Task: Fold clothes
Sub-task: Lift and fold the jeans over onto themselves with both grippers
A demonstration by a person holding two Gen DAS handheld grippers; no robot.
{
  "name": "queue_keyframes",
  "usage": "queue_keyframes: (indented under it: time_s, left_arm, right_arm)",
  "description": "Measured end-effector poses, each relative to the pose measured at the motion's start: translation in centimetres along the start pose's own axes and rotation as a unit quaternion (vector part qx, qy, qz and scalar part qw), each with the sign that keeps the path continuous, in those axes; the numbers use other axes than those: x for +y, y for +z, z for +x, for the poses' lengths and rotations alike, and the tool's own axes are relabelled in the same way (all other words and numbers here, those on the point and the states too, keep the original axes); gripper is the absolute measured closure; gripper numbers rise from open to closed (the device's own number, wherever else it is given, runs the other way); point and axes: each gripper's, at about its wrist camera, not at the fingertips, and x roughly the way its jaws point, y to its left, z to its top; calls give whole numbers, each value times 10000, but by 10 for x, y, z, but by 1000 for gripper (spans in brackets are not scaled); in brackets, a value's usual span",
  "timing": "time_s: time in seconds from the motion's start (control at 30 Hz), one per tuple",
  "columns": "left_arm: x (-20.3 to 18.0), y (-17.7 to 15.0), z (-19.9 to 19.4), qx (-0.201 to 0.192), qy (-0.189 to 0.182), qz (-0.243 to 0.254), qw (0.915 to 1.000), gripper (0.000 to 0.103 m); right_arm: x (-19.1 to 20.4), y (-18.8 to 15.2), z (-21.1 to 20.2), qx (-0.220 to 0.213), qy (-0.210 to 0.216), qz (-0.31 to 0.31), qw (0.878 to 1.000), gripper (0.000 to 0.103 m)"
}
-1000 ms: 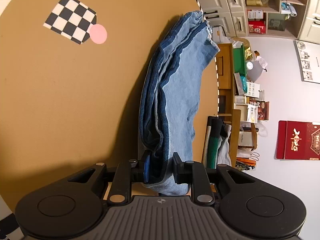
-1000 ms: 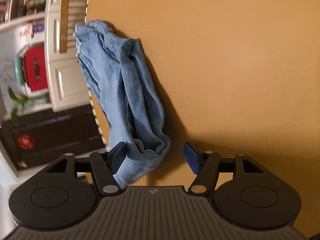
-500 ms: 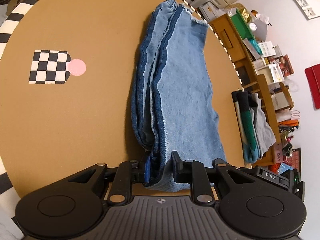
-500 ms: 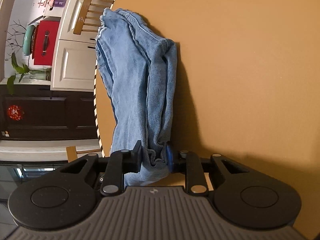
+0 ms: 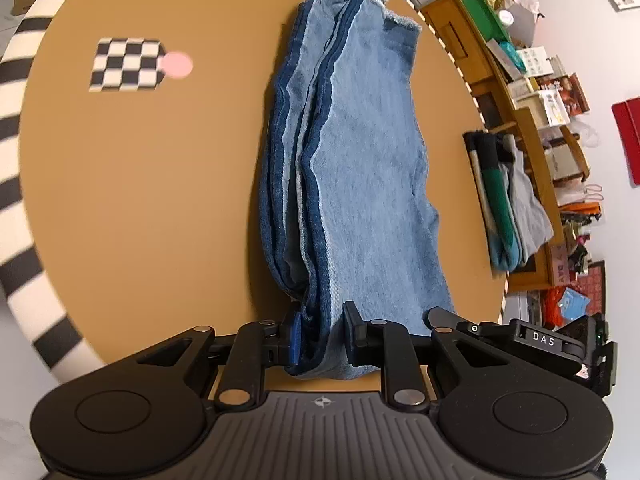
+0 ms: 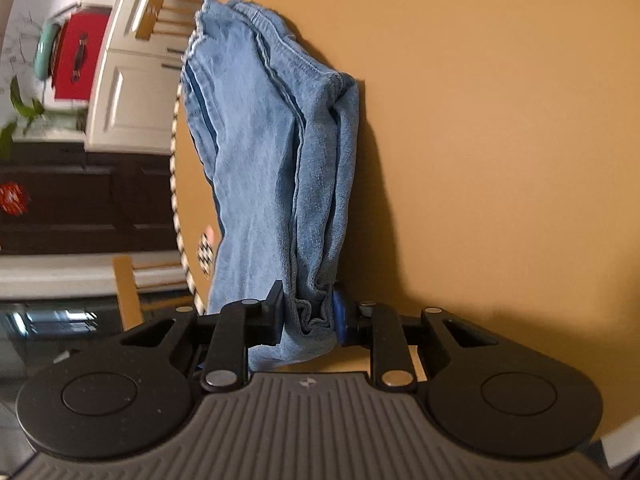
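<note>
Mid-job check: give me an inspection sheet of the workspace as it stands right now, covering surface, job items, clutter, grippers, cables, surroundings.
Surface: round tan table with a black-and-white striped rim.
Job's things: folded blue jeans, layers stacked, stretched along the table near its edge.
Clutter: checkerboard marker with a pink dot flat on the table, apart from the jeans.
Grippers: left gripper has its jaws closed on one end of the jeans; right gripper has its jaws closed on a bunched end.
Cables: nothing seen.
Surroundings: wooden shelves with boxes, clothes hanging beside them; white cabinets, a red bag and a plant in the right wrist view.
</note>
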Motion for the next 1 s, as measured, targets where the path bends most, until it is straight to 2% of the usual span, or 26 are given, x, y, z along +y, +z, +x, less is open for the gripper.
queue_keyframes:
  time_s: [0.53, 0.73, 0.87, 1.0]
  left_arm:
    - [17, -63, -21, 188, -55, 91, 9998, 81]
    - [29, -94, -43, 304, -191, -3, 9994, 81]
    - [35, -100, -60, 473, -390, -342, 9975, 81]
    - [5, -77, -79, 479, -252, 119, 9985, 81]
  right_arm:
    - [-15, -71, -21, -75, -50, 45, 9999, 79]
    - [-24, -101, -32, 126, 92, 238, 9996, 79]
    - [-20, -114, -45, 238, 243, 425, 9985, 79]
    - [14, -96, -61, 280, 204, 186, 9992, 79]
